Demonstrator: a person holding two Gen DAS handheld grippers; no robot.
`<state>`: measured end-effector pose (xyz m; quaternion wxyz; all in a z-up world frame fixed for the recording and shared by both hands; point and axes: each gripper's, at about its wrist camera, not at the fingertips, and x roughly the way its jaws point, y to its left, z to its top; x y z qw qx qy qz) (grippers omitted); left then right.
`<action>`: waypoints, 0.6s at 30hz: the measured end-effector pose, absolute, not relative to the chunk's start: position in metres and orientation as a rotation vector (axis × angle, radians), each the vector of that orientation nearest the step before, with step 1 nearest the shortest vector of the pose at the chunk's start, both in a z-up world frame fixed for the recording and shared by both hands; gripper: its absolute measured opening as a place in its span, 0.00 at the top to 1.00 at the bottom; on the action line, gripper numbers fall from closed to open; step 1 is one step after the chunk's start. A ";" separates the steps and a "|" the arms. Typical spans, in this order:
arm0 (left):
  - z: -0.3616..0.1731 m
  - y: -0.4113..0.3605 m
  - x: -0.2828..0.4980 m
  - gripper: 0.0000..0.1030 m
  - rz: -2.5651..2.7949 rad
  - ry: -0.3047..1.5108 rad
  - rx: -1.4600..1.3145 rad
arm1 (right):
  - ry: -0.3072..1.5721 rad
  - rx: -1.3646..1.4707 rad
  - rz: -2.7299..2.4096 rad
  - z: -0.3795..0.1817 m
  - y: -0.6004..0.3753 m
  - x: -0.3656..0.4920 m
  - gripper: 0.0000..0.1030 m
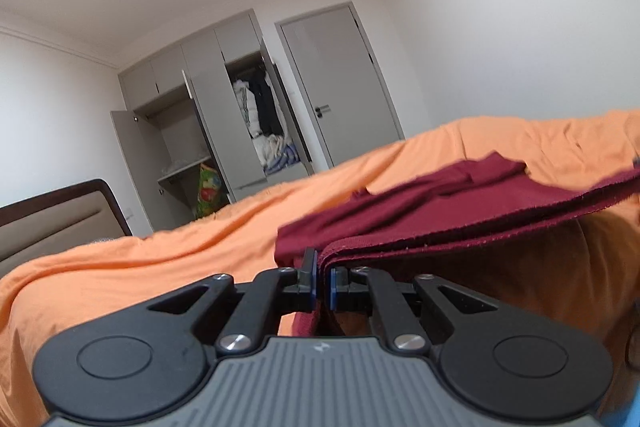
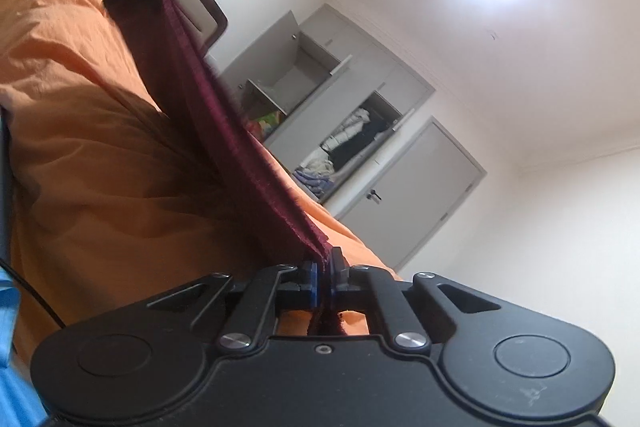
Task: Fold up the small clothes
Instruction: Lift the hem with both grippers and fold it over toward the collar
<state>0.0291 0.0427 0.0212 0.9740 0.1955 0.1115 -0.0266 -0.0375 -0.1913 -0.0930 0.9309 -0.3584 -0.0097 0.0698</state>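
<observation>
Left hand-held gripper (image 1: pixel 322 281) clamped on maroon garment (image 1: pixel 440 211) edge; right hand-held gripper (image 2: pixel 323 281) likewise pinching it | garment stretched between both, far part resting on orange bed (image 1: pixel 160 259) ahead | risk: stacked layers sliding from pads; uneven pull skewing fold
</observation>
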 end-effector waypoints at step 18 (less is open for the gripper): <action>0.063 0.039 -0.067 0.96 -0.203 0.173 0.492 | 0.062 -0.869 0.346 0.005 -0.236 -0.123 0.97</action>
